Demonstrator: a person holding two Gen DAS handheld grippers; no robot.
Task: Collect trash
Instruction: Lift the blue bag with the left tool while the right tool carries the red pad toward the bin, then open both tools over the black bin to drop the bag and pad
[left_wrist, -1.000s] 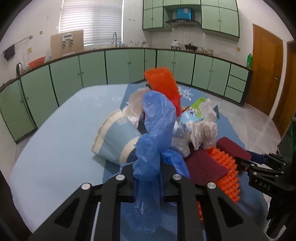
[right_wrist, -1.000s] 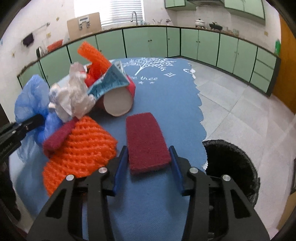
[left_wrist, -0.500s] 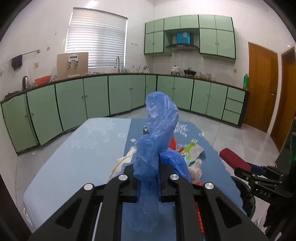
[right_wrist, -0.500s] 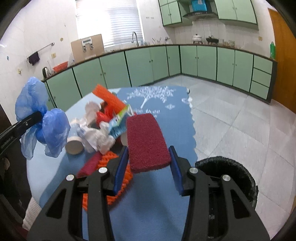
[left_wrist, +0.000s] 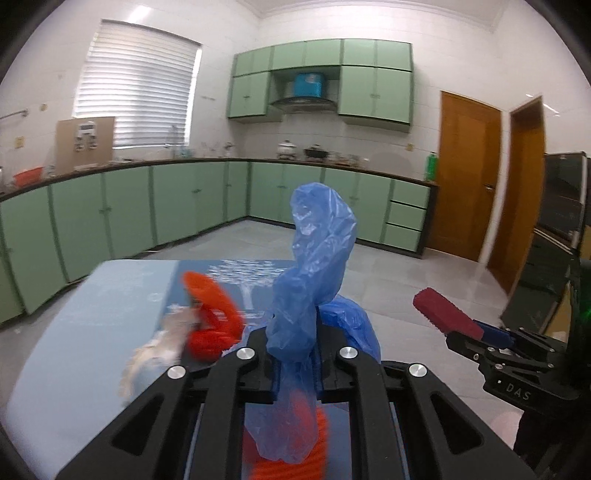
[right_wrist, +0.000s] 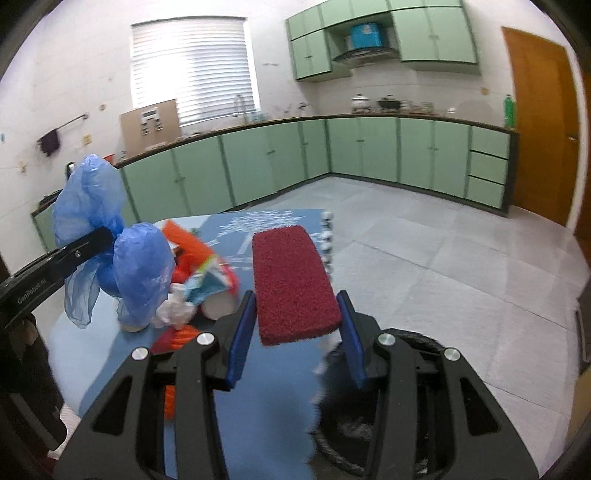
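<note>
Two items of trash held above a table. The left gripper is clenched on a crumpled blue plastic bag, which bulges above the jaws and trails limp below them; it hangs over the near part of the table. The bag looks very light, soft and slippery, so a pinch across a bunched, twisted neck, as here, is judged safer than one on a loose flap. The right gripper grasps a dark red scouring pad by its two long edges at the near end, the far end standing out unsupported. The pad appears light, rough and moderately stiff, so an edge grip should keep it. Remaining litter, an orange mesh piece, crumpled white paper and a paper cup, lies on the table to the left. A black bin stands on the floor just right of the table's near edge.
</note>
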